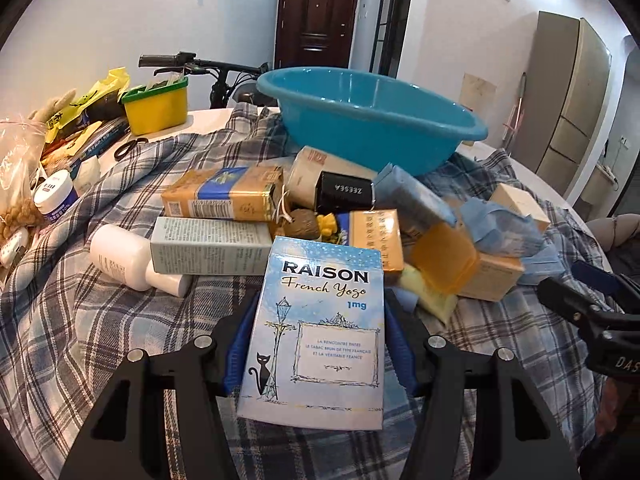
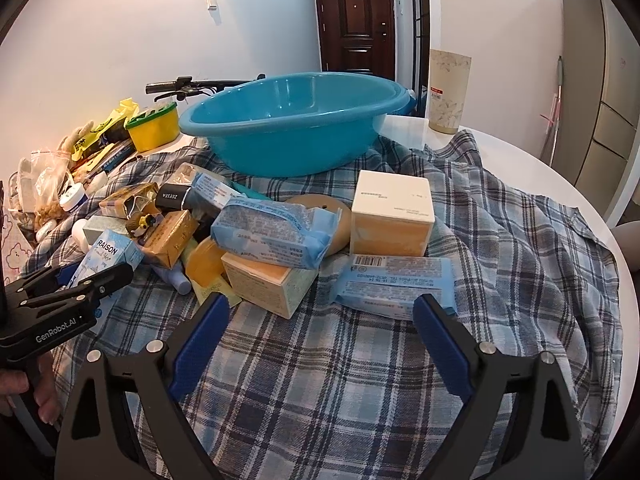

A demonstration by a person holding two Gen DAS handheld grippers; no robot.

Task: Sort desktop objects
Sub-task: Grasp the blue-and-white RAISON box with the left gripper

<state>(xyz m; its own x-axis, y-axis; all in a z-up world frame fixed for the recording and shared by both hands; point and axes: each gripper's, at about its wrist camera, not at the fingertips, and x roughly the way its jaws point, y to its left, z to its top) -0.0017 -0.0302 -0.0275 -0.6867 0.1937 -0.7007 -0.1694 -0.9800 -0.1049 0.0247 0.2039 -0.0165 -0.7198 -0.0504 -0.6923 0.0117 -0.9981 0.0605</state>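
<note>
left hand-held gripper clamped on the RAISON box, long axis running away along the fingers | right hand-held gripper jaws wide, holding nothing, above the plaid cloth | blue wipes pack just ahead, lying crosswise, nearer the right | blue basin beyond the pile, likely the drop spot

Each tool is built from black arms, blue ribbed pads and silver screws, one lettered "GenRobot.AI".

Basin behind box pile on cloth; cup right of basin.
</note>
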